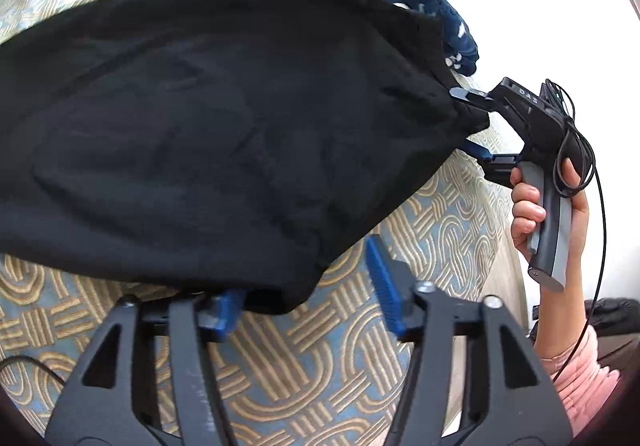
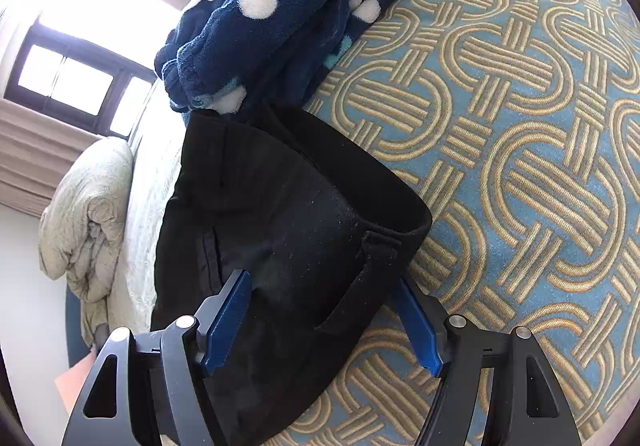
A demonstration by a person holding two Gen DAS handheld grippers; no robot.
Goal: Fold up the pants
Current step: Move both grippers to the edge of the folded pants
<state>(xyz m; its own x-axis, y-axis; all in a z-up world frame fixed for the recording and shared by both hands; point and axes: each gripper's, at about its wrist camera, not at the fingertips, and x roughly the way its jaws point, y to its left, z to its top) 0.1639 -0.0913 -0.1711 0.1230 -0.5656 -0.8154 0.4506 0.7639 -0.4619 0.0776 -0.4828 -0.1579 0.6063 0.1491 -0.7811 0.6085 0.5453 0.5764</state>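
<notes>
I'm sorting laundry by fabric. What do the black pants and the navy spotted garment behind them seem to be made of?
Black pants: likely a matte woven cloth, cotton or a blend; smooth, flat surface speckled with pale lint, crisp belt loop. Navy garment: probably plush fleece; fuzzy, thick pile with soft white spots.

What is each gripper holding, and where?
Nothing looks clamped. The right gripper stands open around the black pants at the waistband end; the left gripper is open, a pants corner lying over one finger.
</notes>
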